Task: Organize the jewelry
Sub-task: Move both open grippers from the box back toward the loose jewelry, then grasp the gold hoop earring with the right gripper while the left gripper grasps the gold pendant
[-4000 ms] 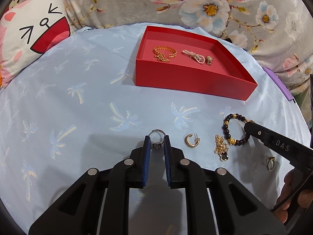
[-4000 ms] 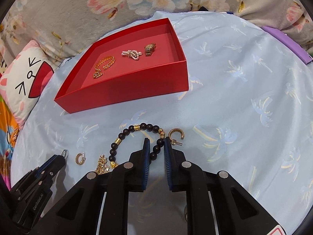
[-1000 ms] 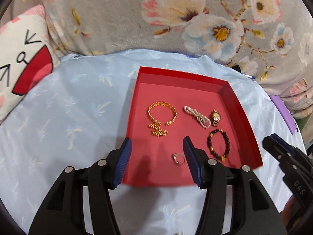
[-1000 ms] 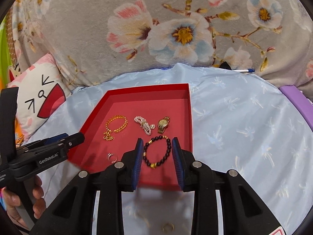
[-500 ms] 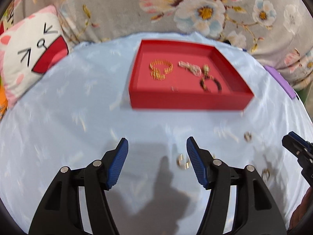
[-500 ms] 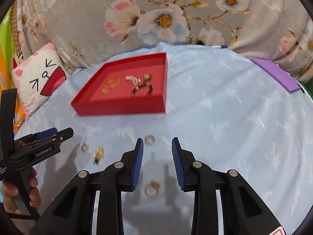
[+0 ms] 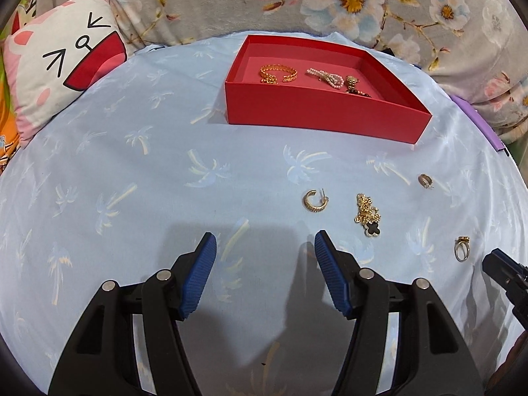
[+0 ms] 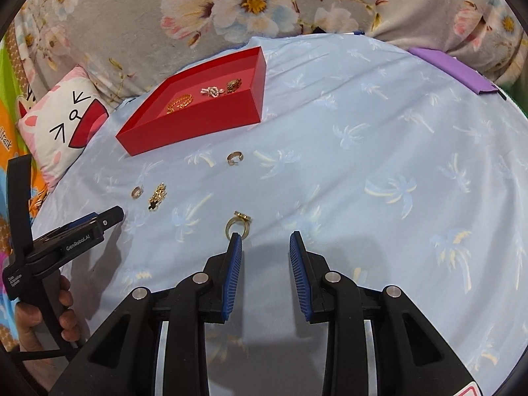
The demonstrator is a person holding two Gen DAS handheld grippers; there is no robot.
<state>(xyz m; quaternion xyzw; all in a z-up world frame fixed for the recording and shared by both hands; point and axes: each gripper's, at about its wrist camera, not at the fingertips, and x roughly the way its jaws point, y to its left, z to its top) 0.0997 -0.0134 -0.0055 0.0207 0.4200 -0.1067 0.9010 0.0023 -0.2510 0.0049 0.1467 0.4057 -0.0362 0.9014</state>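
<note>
A red tray (image 7: 316, 112) (image 8: 198, 125) at the back holds a gold bracelet (image 7: 278, 73), a pearl piece (image 7: 325, 77) and a gold watch (image 7: 351, 83). On the blue cloth lie a gold hoop earring (image 7: 315, 200) (image 8: 138, 192), a gold chain with a black clover (image 7: 367, 215) (image 8: 157, 195), a second hoop earring (image 7: 425, 180) (image 8: 235, 157) and a gold ring (image 7: 461, 248) (image 8: 238, 225). My left gripper (image 7: 265, 250) is open and empty, short of the first earring. My right gripper (image 8: 265, 247) is open and empty, its left finger just behind the ring.
A cartoon cat pillow (image 7: 56, 76) lies at the left. A floral grey blanket (image 7: 330, 0) runs along the back. A purple flat object (image 8: 452, 69) lies at the right edge of the cloth. The left gripper's body and hand (image 8: 59, 250) show at the left in the right wrist view.
Both grippers have pulled back from the tray and come down over the cloth. The ring and the bead bracelet they held earlier were let go in the tray.
</note>
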